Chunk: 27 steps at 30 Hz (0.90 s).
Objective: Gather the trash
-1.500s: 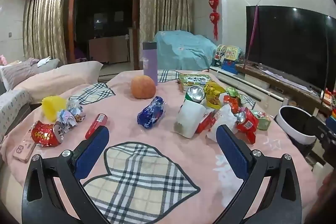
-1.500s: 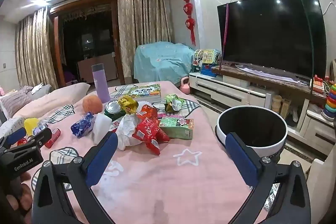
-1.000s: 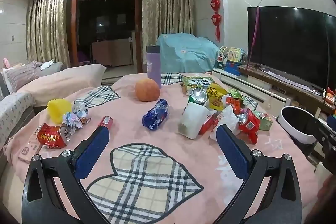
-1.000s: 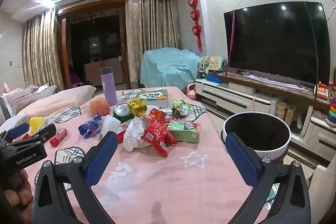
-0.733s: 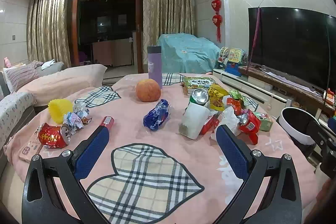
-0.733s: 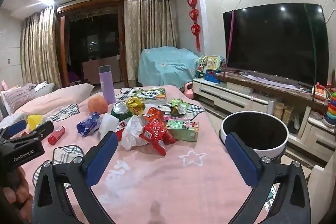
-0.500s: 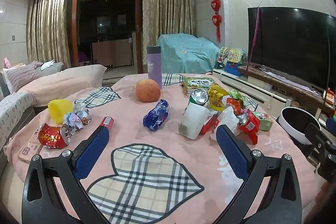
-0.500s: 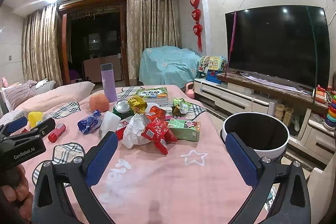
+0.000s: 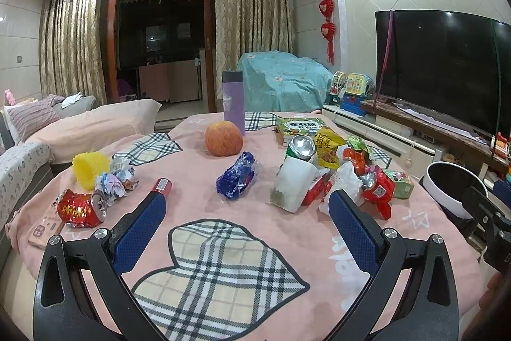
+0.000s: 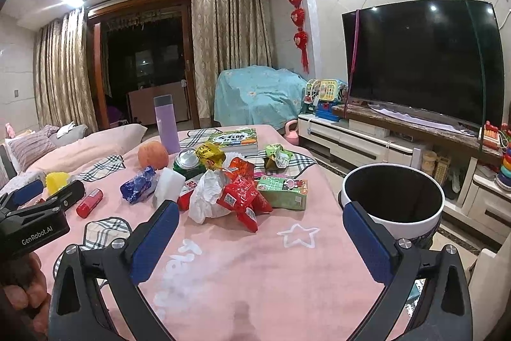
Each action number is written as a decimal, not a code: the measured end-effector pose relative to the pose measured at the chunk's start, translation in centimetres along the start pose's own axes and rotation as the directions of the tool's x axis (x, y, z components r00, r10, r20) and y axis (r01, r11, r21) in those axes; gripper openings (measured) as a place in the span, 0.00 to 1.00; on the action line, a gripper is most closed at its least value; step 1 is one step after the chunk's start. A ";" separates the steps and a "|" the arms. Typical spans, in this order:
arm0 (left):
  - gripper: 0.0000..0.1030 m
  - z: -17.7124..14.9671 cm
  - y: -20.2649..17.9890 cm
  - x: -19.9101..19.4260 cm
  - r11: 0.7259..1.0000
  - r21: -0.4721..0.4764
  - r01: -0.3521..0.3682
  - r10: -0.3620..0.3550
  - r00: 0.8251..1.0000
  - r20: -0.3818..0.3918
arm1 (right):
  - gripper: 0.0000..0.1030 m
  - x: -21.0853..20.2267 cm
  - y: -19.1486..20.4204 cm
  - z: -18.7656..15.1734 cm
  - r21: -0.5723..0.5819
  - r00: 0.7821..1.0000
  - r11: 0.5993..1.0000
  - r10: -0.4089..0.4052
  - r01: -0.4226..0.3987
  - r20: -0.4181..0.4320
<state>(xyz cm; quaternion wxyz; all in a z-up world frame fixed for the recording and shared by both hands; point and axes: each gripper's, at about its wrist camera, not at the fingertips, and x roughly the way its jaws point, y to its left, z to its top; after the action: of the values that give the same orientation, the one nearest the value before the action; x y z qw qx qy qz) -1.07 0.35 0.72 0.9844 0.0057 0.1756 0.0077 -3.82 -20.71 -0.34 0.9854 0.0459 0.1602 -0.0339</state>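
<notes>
Trash lies on a pink-clothed table (image 9: pixel 242 206): a blue wrapper (image 9: pixel 237 180), a white cup (image 9: pixel 295 182), a green can (image 9: pixel 300 146), red wrappers (image 9: pixel 377 189), a white bag (image 10: pixel 207 197), a green carton (image 10: pixel 282 192), a crushed red can (image 9: pixel 80 208) and crumpled paper (image 9: pixel 116 182). A white bin with a black inside (image 10: pixel 392 197) stands beside the table on the right. My left gripper (image 9: pixel 247 224) is open and empty above the near table. My right gripper (image 10: pixel 260 230) is open and empty, nearer the bin.
An orange fruit (image 9: pixel 223 143), a purple flask (image 9: pixel 233 101), a book (image 10: pixel 234 139), a yellow cup (image 9: pixel 89 165) and a small red tube (image 9: pixel 161 186) are also on the table. A TV (image 10: pixel 418 63) on a low cabinet is at right; sofas at left.
Both grippers have drifted slightly, so the table items sit a little higher and closer in view. Both stay open and empty. Nothing on the table has moved.
</notes>
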 end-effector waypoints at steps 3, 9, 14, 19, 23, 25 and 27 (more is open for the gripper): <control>1.00 -0.1 0.0 0.0 1.000 0.001 0.002 -0.002 1.000 -0.002 | 1.00 0.0 -0.1 0.0 0.000 1.000 1.000 0.009 -0.009 0.001; 1.00 -0.2 0.0 0.2 1.000 0.002 0.007 -0.007 1.000 -0.006 | 1.00 0.1 0.0 0.1 0.001 1.000 1.000 0.021 -0.021 -0.001; 1.00 -0.1 -0.1 0.2 1.000 0.003 0.009 -0.009 1.000 -0.006 | 1.00 0.2 0.1 0.1 0.000 1.000 1.000 0.027 -0.027 -0.003; 1.00 -0.1 -0.1 0.3 1.000 0.004 0.010 -0.010 1.000 -0.007 | 1.00 0.3 0.3 0.0 -0.005 1.000 0.999 0.031 -0.031 0.000; 1.00 -0.2 0.0 0.3 1.000 0.002 0.011 -0.011 1.000 -0.009 | 1.00 0.5 0.4 0.0 -0.006 0.999 0.999 0.037 -0.037 -0.002; 1.00 -0.1 -0.1 0.5 1.000 0.002 0.013 -0.013 1.000 -0.013 | 1.00 0.6 0.5 0.0 -0.009 0.999 0.999 0.035 -0.035 -0.004; 1.00 -0.1 -0.1 0.7 1.000 0.002 0.014 -0.014 1.000 -0.017 | 1.00 0.7 0.5 0.0 -0.011 0.999 0.999 0.039 -0.039 -0.007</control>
<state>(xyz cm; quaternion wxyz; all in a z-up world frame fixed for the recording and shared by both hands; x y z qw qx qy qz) -0.46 0.27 0.41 0.9829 0.0055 0.1842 0.0008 -3.15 -20.21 -0.52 0.9856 0.0439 0.1628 -0.0136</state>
